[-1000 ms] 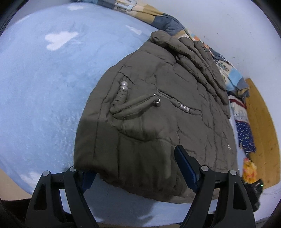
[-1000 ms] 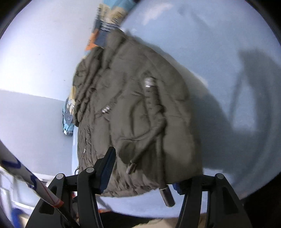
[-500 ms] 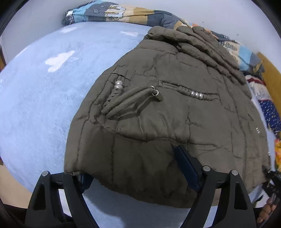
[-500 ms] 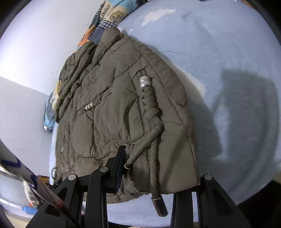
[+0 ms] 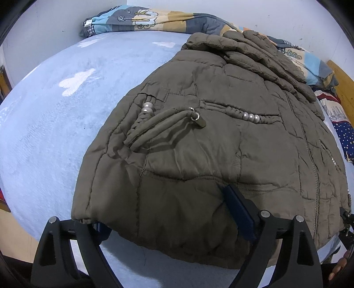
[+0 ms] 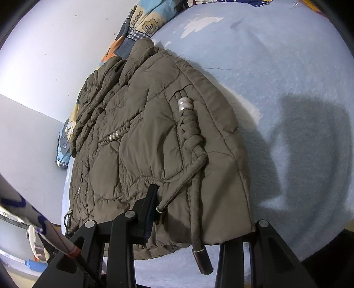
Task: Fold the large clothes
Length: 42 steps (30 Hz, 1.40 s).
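Olive puffer jacket [image 5: 221, 137] folded flat on blue bed [image 5: 55, 124].

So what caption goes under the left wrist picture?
Left gripper opening around the near edge of a folded olive jacket on a blue blanket.

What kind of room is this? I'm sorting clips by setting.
Probably a bedroom: an olive quilted jacket lies on a pale blue fleece bed cover, with a patchwork cartoon quilt bunched against the white wall.

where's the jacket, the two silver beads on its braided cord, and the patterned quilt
jacket [image 5: 221, 155]: left wrist view, middle of the quilted panel
silver beads [image 5: 146, 107]: left wrist view, on the pair
patterned quilt [image 5: 143, 20]: left wrist view, fold along the wall
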{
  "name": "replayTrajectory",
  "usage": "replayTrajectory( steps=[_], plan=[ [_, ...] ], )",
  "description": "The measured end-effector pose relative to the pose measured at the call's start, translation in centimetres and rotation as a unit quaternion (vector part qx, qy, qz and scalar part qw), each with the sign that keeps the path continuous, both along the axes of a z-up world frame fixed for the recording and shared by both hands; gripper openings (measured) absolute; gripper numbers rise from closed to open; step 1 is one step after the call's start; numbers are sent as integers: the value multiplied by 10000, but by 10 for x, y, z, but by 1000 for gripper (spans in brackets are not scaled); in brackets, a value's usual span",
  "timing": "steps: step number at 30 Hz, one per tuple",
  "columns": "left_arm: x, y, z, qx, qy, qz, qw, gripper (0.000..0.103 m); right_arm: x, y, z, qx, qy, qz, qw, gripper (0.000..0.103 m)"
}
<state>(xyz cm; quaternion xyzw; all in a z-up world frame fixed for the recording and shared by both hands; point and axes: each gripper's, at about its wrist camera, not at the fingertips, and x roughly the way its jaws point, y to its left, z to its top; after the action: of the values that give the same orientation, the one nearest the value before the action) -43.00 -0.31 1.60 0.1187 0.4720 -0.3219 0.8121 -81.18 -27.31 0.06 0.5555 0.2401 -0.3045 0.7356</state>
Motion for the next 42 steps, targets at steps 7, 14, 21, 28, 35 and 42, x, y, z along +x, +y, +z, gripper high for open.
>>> replayTrajectory(
  steps=[7,14,21,28,35,42],
  plan=[
    [-1,0,-1,49,-60,-11,10000,91,-8,-1,-4,186,-228,-158,9994,40],
    [-2,-3,-2,165,-166,-20,9997,93,-8,-3,-4,251,-233,-115,9993,40],
    [-3,-3,-2,178,-227,-21,9996,94,-5,-4,-5,266,-196,-78,9994,40],
    [-5,-3,0,229,-361,-57,9991,94,0,-1,3,-66,20,61,10000,34],
    [-15,-6,6,323,-684,-210,9969,85,6,5,15,-513,254,187,9982,26],
    [-24,-5,16,331,-1158,-312,9922,60,12,9,26,-961,601,345,9930,24]
  ],
)
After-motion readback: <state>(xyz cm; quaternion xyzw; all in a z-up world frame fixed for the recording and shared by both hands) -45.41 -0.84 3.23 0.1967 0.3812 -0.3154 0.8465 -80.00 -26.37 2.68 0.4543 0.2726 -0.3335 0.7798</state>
